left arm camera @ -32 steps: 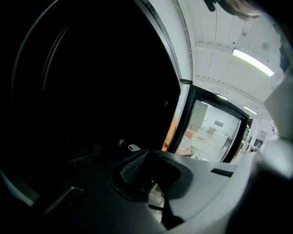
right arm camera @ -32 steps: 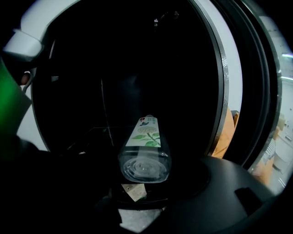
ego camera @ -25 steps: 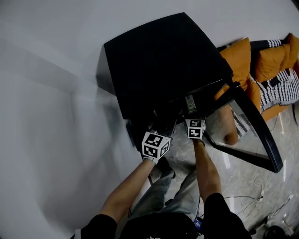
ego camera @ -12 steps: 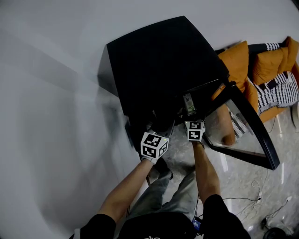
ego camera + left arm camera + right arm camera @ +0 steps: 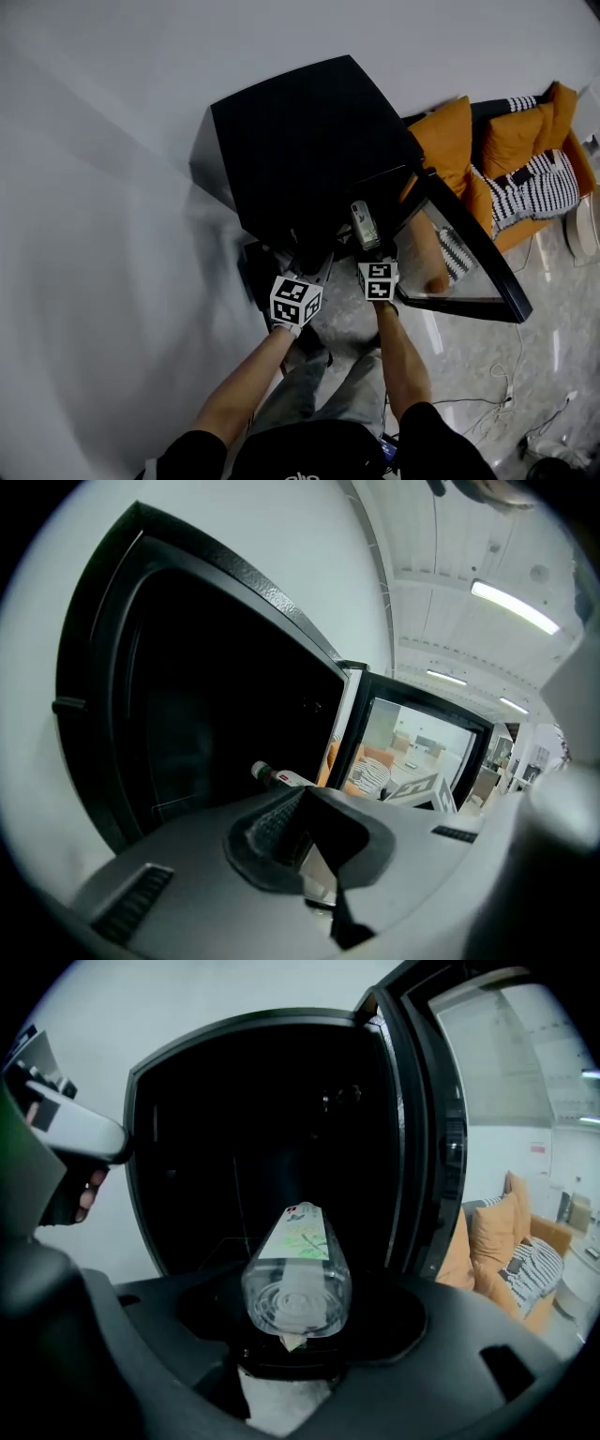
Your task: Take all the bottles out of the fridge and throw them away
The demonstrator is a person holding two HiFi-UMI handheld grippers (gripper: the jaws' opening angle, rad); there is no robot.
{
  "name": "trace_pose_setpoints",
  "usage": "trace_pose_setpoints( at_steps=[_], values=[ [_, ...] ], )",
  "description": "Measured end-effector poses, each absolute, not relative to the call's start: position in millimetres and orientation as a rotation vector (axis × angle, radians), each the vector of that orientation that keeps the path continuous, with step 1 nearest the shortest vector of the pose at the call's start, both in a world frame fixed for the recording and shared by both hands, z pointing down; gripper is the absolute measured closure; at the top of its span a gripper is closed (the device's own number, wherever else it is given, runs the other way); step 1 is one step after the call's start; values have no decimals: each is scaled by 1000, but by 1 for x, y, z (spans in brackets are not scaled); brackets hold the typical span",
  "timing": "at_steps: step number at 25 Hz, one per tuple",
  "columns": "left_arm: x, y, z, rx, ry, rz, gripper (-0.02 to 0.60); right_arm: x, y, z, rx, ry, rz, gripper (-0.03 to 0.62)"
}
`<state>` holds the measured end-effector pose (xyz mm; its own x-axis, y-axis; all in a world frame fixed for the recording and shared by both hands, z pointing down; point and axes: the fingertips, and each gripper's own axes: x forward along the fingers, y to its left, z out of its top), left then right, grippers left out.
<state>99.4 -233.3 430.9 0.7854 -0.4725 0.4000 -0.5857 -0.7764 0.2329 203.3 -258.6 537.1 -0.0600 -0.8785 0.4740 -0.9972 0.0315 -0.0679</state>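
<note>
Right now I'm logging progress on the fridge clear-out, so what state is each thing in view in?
Fridge: open, inside too dark to see.
Fridge door: swung wide open.
Plastic bottle: capped, gripped lengthwise with its base toward the right tool's camera, in front of the open fridge.
Right tool: shut on the plastic bottle.
Left tool: shut, holding nothing.

Orange cushions, striped pillow, cables on pale floor
</note>
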Motion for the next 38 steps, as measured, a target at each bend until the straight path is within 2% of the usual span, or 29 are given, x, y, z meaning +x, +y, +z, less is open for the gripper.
trace_pose_setpoints(
  at_steps=[11, 20, 38],
  values=[
    [94, -188, 385, 2574, -921, 402, 581, 213, -183, 455, 1868, -2075, 582, 287],
    [73, -153, 349, 2426, -1226, 261, 581, 201, -143, 402, 1568, -2303, 494, 287],
    [-80, -96, 312, 2118, -1759, 154, 581, 45, -129, 352, 958, -2621, 317, 287]
  ],
)
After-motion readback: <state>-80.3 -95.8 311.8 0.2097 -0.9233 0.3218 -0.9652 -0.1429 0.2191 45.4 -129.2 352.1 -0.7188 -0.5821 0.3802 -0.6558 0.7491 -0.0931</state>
